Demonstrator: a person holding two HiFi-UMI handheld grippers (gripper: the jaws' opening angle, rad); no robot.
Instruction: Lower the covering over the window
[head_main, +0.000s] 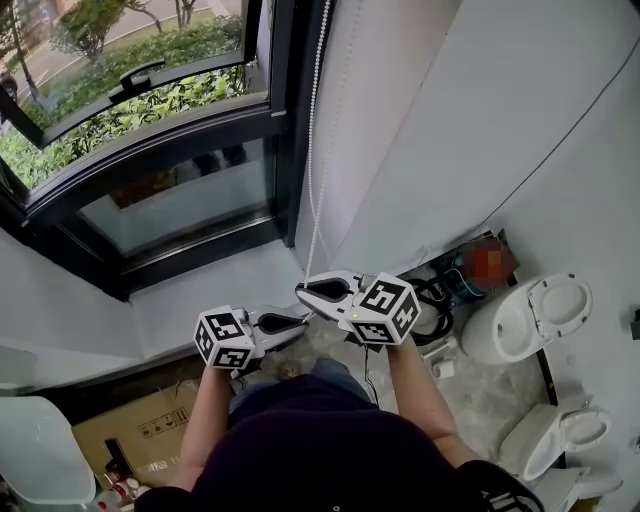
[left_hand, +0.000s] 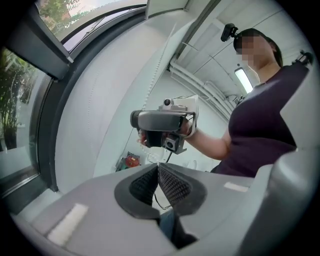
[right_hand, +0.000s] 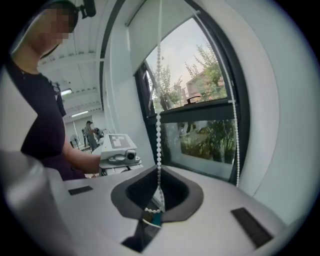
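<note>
Item: white bead chain (head_main: 314, 150), task-related; it hangs from the top centre of the head view down the wall beside the window (head_main: 160, 140) and ends at the right tool. In the right gripper view it runs down the middle of the frame. Item: right tool (head_main: 305, 292), centre of the head view, marker cube (head_main: 385, 310) just to its right; its jaws are clenched on the bead chain, which passes between the pads and loops out below them. Item: left tool (head_main: 298, 322), just below and left of the right tool, marker cube (head_main: 225, 340) at its left; its pads meet at the tips and nothing shows between them. Item: window covering, a white blind (right_hand: 145, 30), seen only in the right gripper view at upper centre, over the top part of the window; most of the pane below it is uncovered, with green shrubs beyond. Item: dark window frame, upper left of the head view. Item: two white toilets (head_main: 525, 320) (head_main: 555, 435) on the floor, right and lower right. Item: cardboard box (head_main: 150, 430), lower left.
</note>
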